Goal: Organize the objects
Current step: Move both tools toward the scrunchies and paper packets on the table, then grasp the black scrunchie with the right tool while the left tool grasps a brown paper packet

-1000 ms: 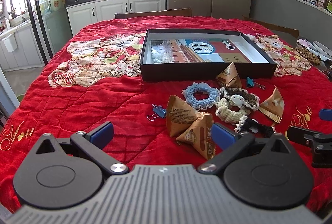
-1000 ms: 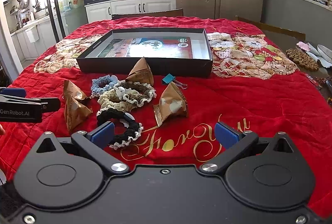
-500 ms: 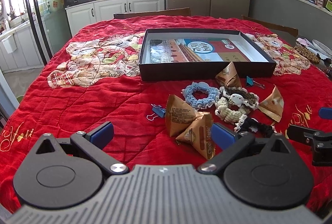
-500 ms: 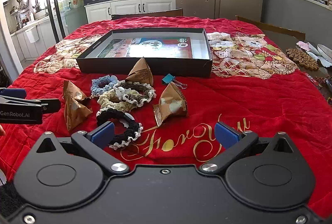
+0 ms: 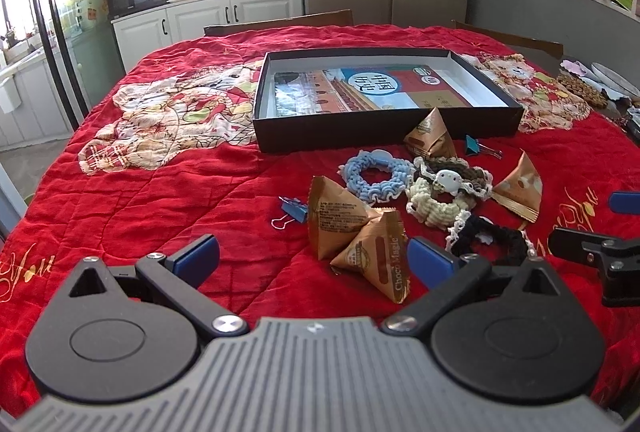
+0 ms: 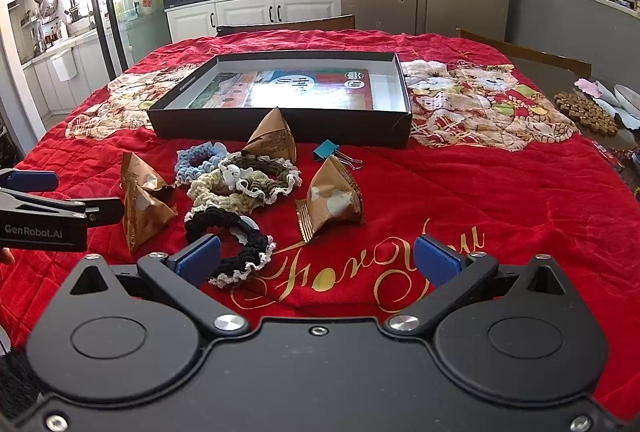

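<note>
the black box (image 5: 384,139) is sitting open near the middle of the red quilt (image 5: 160,216), holding only a flat printed book (image 5: 372,87) lying against its floor. everything else is waiting outside, just in front of its near wall: four brown snack packets, two touching each other (image 5: 352,232), one by the wall (image 6: 272,141), one apart on the right (image 6: 332,197). the blue scrunchie (image 5: 376,177), cream scrunchie (image 5: 436,203) and brown scrunchie (image 6: 266,173) are bunching together, the black scrunchie (image 6: 230,244) lying nearest. two blue binder clips, one (image 5: 292,211) and another (image 6: 330,151), are resting on the quilt. the left gripper (image 5: 314,264) is hovering spread wide, gripping nothing; the right gripper (image 6: 318,262) is likewise gaping and empty.
</note>
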Demonstrator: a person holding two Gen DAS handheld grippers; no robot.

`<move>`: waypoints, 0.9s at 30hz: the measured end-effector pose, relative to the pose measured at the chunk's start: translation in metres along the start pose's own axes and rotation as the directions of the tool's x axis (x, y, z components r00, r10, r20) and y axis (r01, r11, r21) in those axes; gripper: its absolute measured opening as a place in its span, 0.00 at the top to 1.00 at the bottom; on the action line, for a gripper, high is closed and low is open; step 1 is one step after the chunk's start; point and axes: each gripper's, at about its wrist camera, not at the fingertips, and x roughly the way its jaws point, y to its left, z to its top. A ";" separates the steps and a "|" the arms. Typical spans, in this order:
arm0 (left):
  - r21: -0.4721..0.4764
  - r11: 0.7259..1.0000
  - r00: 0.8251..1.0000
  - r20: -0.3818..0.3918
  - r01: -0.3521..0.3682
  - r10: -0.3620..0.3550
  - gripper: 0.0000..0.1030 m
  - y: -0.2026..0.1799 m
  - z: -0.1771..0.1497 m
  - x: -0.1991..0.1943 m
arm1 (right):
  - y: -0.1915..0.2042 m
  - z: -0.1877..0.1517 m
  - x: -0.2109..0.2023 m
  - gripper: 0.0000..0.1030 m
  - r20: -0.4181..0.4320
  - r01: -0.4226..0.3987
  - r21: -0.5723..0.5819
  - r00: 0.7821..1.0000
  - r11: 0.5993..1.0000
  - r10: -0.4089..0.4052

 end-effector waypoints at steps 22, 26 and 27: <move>0.039 0.991 0.991 0.033 0.128 -0.130 0.05 0.010 -0.014 0.024 | -0.004 -0.009 0.023 0.33 0.042 -0.045 -0.052 0.998 0.998 0.047; 0.044 0.986 0.986 0.019 0.162 -0.163 0.14 0.008 -0.016 0.027 | 0.001 -0.012 0.030 0.50 0.019 -0.090 -0.068 0.996 0.994 0.091; 0.047 0.985 0.986 0.019 0.167 -0.168 0.15 0.007 -0.016 0.027 | 0.002 -0.013 0.030 0.52 0.019 -0.101 -0.071 0.995 0.992 0.103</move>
